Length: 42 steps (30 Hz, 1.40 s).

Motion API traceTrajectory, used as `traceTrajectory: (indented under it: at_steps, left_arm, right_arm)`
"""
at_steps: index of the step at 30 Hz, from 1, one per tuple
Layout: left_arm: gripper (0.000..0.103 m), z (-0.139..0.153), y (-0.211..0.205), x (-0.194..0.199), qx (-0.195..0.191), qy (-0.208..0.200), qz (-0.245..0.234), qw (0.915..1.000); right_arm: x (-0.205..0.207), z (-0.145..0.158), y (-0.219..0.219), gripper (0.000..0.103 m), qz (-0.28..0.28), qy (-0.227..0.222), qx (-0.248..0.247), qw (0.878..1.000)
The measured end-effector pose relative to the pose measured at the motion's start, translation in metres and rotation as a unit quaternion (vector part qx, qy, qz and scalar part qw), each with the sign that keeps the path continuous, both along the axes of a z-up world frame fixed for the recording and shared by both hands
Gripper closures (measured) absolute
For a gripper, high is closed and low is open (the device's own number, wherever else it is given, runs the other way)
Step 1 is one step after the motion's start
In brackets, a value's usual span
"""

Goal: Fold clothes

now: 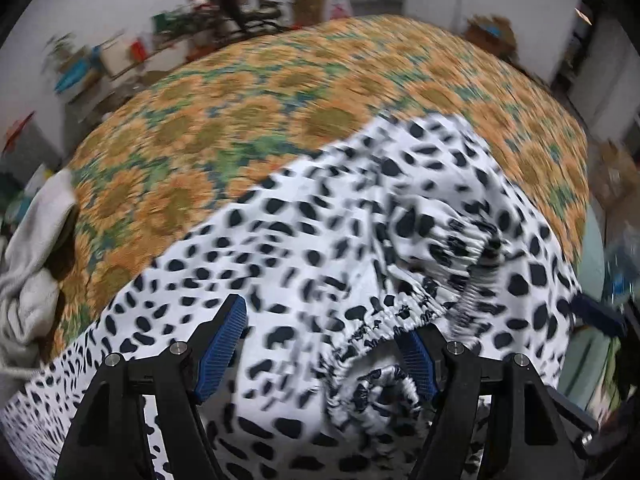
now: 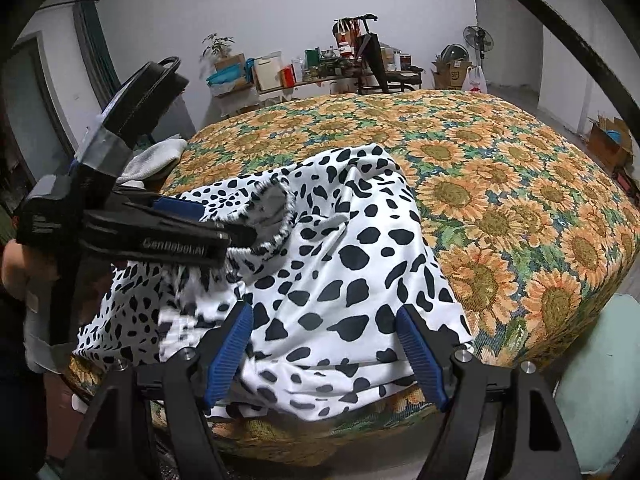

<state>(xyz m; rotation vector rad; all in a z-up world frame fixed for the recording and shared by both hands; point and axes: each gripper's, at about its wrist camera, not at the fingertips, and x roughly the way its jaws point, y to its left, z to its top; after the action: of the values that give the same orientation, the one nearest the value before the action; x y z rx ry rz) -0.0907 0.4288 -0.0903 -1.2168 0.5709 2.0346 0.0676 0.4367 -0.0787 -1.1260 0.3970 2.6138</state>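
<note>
I find the garment [image 2: 320,272] bunched at the bed's [image 2: 500,208] 6 o'clock edge, both my hand-held grippers, left [image 1: 326,350] and right [image 2: 326,354], spread and holding nothing; pinch the elastic waistband [image 1: 440,260] at 1 o'clock squarely, avoiding doubled layers.

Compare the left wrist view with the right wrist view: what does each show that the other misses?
Only the left wrist view shows the left hand-held gripper open from behind, its fingers astride the elastic waistband, though blurred.

Only the right wrist view shows the right hand-held gripper open over the garment's near edge, plus a standing fan and potted plant.

Both show the spotted garment, the sunflower bedspread and a pale cloth at the bed's left edge.
</note>
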Motion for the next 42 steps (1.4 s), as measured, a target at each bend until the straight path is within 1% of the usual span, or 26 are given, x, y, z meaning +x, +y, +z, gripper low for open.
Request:
traceTrajectory:
  at_steps: [3,8,11,15,16,17,18,19,21,22,23,26,27,28,29,30,32,33,34,36,37,38,39,40,41,42]
  left_arm:
    - [0.029,0.004,-0.027,-0.019,0.025,-0.006,0.056,0.9981]
    - [0.029,0.001,-0.051,-0.047,0.065,-0.057,0.105,0.9908]
    - [0.028,0.0,-0.066,-0.063,0.089,-0.087,0.133,0.9833]
    - [0.028,-0.002,-0.086,-0.085,0.121,-0.126,0.171,0.9697]
    - [0.028,-0.003,-0.09,-0.091,0.128,-0.136,0.18,0.9657]
    - [0.028,-0.003,-0.089,-0.095,0.124,-0.14,0.186,0.9646]
    - [0.028,-0.002,-0.086,-0.097,0.111,-0.136,0.187,0.9666]
    - [0.028,-0.001,-0.086,-0.096,0.103,-0.136,0.184,0.968]
    - [0.028,0.002,-0.094,-0.096,0.116,-0.154,0.181,0.9644]
    - [0.028,0.005,-0.102,-0.097,0.137,-0.176,0.18,0.958]
    - [0.028,0.006,-0.113,-0.098,0.167,-0.21,0.18,0.9466]
    - [0.028,0.008,-0.135,-0.1,0.249,-0.305,0.166,0.9042]
    - [0.028,0.012,-0.138,-0.098,0.267,-0.322,0.157,0.8946]
    - [0.028,0.019,-0.14,-0.093,0.277,-0.326,0.148,0.8918]
    - [0.028,0.027,-0.141,-0.086,0.277,-0.318,0.144,0.8952]
    - [0.028,0.033,-0.141,-0.081,0.27,-0.304,0.151,0.9011]
    - [0.028,0.042,-0.145,-0.078,0.252,-0.267,0.179,0.9126]
    - [0.028,0.045,-0.146,-0.076,0.252,-0.26,0.186,0.9133]
    - [0.028,0.045,-0.145,-0.072,0.266,-0.275,0.176,0.907]
    - [0.029,0.041,-0.138,-0.063,0.292,-0.333,0.137,0.886]
    - [0.029,0.04,-0.132,-0.061,0.293,-0.348,0.124,0.8817]
    - [0.029,0.039,-0.125,-0.06,0.285,-0.349,0.117,0.8848]
    - [0.029,0.037,-0.115,-0.059,0.271,-0.346,0.113,0.8909]
    - [0.029,0.035,-0.101,-0.057,0.251,-0.339,0.112,0.8997]
    - [0.029,0.031,-0.09,-0.055,0.234,-0.338,0.109,0.905]
    - [0.029,0.026,-0.082,-0.053,0.221,-0.342,0.108,0.9069]
  right_arm:
    - [0.001,0.003,-0.002,0.025,-0.001,0.001,0.007,1.0]
    - [-0.006,0.011,0.001,0.025,-0.001,0.002,0.02,1.0]
    - [-0.012,0.003,-0.012,0.024,0.022,-0.011,0.031,0.999]
    - [-0.02,-0.009,-0.033,0.026,0.057,-0.032,0.045,0.997]
    - [-0.022,-0.012,-0.039,0.028,0.066,-0.038,0.048,0.996]
    - [-0.021,-0.014,-0.046,0.031,0.082,-0.042,0.05,0.994]
    - [-0.019,-0.016,-0.054,0.038,0.1,-0.048,0.054,0.992]
    - [-0.017,-0.017,-0.059,0.04,0.114,-0.055,0.061,0.99]
    - [-0.011,-0.013,-0.057,0.042,0.121,-0.054,0.059,0.989]
    - [-0.008,-0.007,-0.052,0.041,0.117,-0.045,0.049,0.991]
    - [-0.004,0.0,-0.046,0.041,0.112,-0.03,0.035,0.993]
    - [0.004,0.022,-0.031,0.04,0.107,0.022,-0.001,0.994]
    - [0.004,0.027,-0.03,0.04,0.113,0.035,-0.012,0.993]
    - [0.002,0.03,-0.03,0.04,0.122,0.046,-0.023,0.991]
    - [0.0,0.031,-0.032,0.04,0.132,0.052,-0.029,0.989]
    - [-0.005,0.028,-0.035,0.04,0.14,0.05,-0.03,0.988]
    - [-0.015,0.021,-0.044,0.04,0.156,0.041,-0.028,0.986]
    - [-0.02,0.016,-0.05,0.04,0.164,0.037,-0.028,0.985]
    - [-0.026,0.011,-0.056,0.04,0.172,0.034,-0.027,0.984]
    - [-0.033,0.002,-0.065,0.04,0.185,0.032,-0.032,0.982]
    - [-0.034,-0.001,-0.069,0.04,0.192,0.032,-0.033,0.98]
    - [-0.034,-0.003,-0.073,0.04,0.2,0.032,-0.033,0.979]
    - [-0.033,-0.005,-0.077,0.04,0.208,0.033,-0.033,0.977]
    - [-0.033,-0.007,-0.081,0.045,0.215,0.034,-0.033,0.975]
    - [-0.032,-0.009,-0.084,0.049,0.222,0.031,-0.035,0.974]
    - [-0.03,-0.01,-0.086,0.053,0.227,0.026,-0.038,0.973]
